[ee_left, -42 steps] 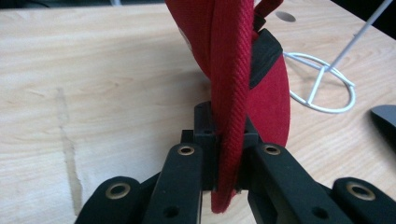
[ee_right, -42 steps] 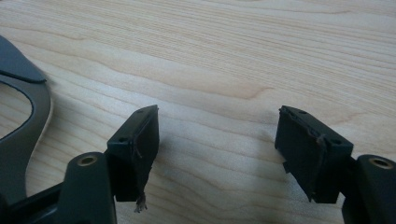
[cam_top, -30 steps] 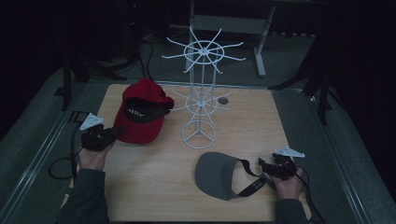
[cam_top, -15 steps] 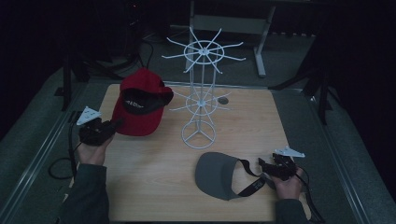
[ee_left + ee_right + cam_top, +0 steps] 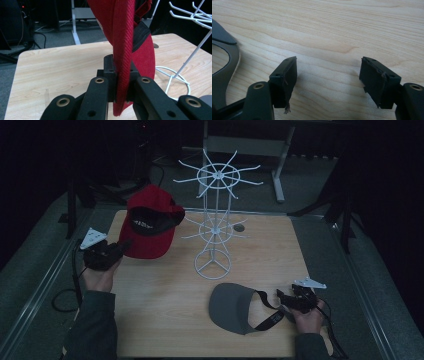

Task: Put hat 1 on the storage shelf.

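Left gripper (image 5: 119, 82) clamped on the brim of the red cap (image 5: 150, 222), jaws pressed tight against both faces of the stiff fabric edge, which runs upright between them in the left gripper view. Cap lifted clear of the table (image 5: 165, 320), crown tipped up and away from the hand, dark underside of the brim and its lettering turned toward the high camera. Held at the table's left edge, gripper (image 5: 107, 254) pointing inward and slightly up toward the white wire rack (image 5: 215, 227), cap just beside the rack's left prongs but apart from them. Left hand (image 5: 99, 275) wrapped under the gripper body, wrist straight, forearm in a grey sleeve (image 5: 92, 325) coming in from the bottom left. Right gripper (image 5: 332, 82) spread wide, nothing between the pads, only bare wood beneath them; a frayed thread hanging off one pad. Resting low at the table's near right corner (image 5: 297, 297), pointing left toward the grey visor (image 5: 232, 307), which lies flat on the wood with its strap trailing toward the jaws. Right hand (image 5: 307, 317) cupped behind the gripper, forearm entering from the bottom right.
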{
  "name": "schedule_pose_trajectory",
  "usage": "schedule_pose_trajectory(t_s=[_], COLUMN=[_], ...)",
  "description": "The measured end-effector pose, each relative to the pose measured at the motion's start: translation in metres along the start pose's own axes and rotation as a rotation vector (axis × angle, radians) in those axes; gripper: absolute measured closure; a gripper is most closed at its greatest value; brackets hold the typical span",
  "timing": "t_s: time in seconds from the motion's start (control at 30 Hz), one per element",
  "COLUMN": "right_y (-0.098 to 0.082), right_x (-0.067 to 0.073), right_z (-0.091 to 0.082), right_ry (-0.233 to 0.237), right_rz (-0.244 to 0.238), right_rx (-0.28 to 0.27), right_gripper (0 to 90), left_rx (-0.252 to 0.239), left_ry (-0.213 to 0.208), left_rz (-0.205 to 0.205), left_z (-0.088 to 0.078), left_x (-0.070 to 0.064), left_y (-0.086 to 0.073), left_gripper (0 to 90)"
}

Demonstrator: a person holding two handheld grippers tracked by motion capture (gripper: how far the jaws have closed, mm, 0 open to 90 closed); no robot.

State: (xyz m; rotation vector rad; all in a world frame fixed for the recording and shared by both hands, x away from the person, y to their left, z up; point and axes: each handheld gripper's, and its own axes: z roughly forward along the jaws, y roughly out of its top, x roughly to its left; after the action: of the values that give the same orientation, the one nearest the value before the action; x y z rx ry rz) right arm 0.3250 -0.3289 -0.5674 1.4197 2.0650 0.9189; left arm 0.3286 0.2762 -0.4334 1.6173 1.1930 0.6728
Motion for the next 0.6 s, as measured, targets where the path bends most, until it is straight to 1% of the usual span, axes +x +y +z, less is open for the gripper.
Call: schedule_pose_trajectory(t_s=[0.27,0.6], right_y=[0.0,0.0], right_x=[0.0,0.0], right_z=[0.0,0.0], right_ry=[0.0,0.0], right_rz=[0.002,-0.001], right_rx=[-0.001,-0.002], right_gripper=[30.3,30.3], left_rx=[-0.019,-0.05], left_ry=[0.002,0.006], left_rz=[0.007,-0.001], left_z=[0.0,-0.003], left_x=[-0.002,-0.003], left_y=[0.008,0.018], left_gripper=[85.8,85.8])
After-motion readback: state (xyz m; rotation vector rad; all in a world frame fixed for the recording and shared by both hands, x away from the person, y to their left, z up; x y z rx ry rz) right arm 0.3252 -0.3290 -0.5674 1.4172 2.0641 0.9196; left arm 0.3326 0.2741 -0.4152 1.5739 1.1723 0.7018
